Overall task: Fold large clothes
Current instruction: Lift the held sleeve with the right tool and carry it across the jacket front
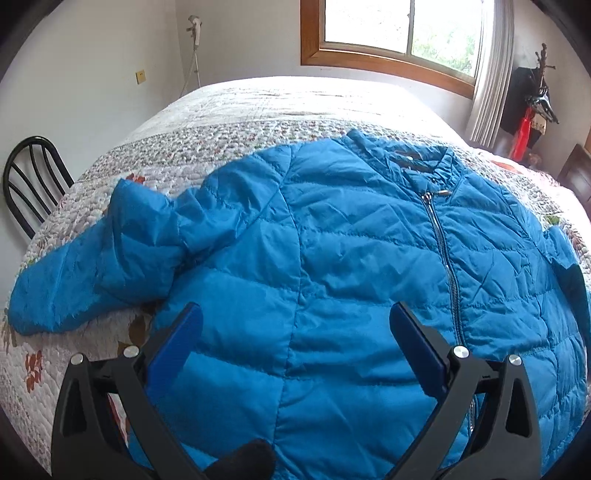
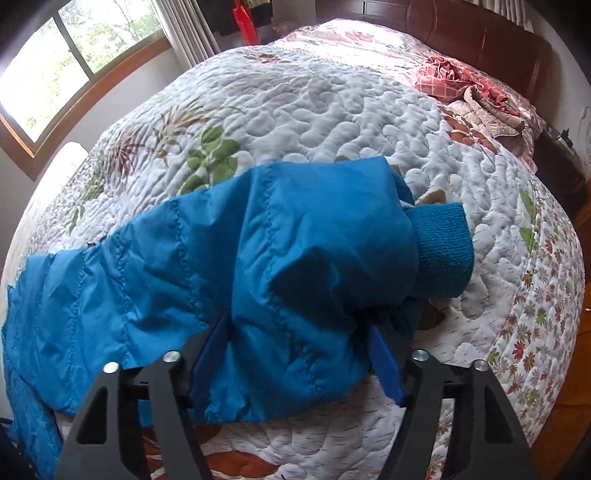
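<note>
A blue quilted jacket (image 1: pixel 351 240) lies front-up and zipped on the floral bed quilt (image 1: pixel 221 122), collar toward the window. One sleeve (image 1: pixel 110 258) lies bent at the left. My left gripper (image 1: pixel 295 310) hangs open just over the jacket's lower body, with its blue pads apart and nothing between them. In the right wrist view the other sleeve (image 2: pixel 295 240) stretches across the quilt (image 2: pixel 332 110), and its knit cuff (image 2: pixel 443 251) points right. My right gripper (image 2: pixel 295 321) is shut on this sleeve near the cuff end, and the fabric bunches between the pads.
A black metal chair (image 1: pixel 33 184) stands beside the bed's left edge. A window (image 1: pixel 399 29) with a curtain and a coat stand (image 1: pixel 532 103) are beyond the bed. A dark wooden headboard (image 2: pixel 461 33) and a crumpled red blanket (image 2: pixel 472 88) lie at the bed's head.
</note>
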Action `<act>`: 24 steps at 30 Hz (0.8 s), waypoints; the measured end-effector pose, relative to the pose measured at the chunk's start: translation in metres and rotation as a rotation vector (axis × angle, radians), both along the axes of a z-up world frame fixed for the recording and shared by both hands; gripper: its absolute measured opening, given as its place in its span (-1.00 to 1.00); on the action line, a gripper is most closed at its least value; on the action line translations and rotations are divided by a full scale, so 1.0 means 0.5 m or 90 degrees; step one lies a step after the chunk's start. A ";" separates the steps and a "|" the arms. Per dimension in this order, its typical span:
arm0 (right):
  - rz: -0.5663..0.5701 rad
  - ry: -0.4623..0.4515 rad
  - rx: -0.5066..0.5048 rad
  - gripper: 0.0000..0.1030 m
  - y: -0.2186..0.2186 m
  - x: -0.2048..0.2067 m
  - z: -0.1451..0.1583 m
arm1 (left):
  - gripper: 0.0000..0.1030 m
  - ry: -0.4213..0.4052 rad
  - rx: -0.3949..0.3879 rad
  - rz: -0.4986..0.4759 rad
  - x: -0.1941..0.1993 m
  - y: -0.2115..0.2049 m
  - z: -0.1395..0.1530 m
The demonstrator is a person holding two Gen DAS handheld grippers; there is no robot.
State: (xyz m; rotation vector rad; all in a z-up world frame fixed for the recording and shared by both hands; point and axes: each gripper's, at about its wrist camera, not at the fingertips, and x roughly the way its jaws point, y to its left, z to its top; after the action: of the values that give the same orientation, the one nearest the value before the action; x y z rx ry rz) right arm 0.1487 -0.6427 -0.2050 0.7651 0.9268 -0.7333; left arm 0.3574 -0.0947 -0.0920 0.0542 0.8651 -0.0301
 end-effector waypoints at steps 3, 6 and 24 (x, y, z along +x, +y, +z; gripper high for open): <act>0.019 -0.045 0.019 -0.64 0.000 0.003 0.017 | 0.95 -0.011 0.004 -0.003 0.024 0.000 0.012; 0.025 -0.043 -0.020 -0.79 0.019 0.019 0.048 | 0.95 -0.010 0.002 -0.011 0.050 0.002 0.017; 0.395 -0.133 -0.145 -0.83 0.433 0.320 0.259 | 0.94 0.030 -0.040 -0.015 0.098 0.083 0.003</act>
State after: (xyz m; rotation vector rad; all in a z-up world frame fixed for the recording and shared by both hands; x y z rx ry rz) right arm 0.3088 -0.4259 -0.0756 0.3122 0.8103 -0.1998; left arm 0.4065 -0.0533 -0.0907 0.0043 0.9107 -0.0809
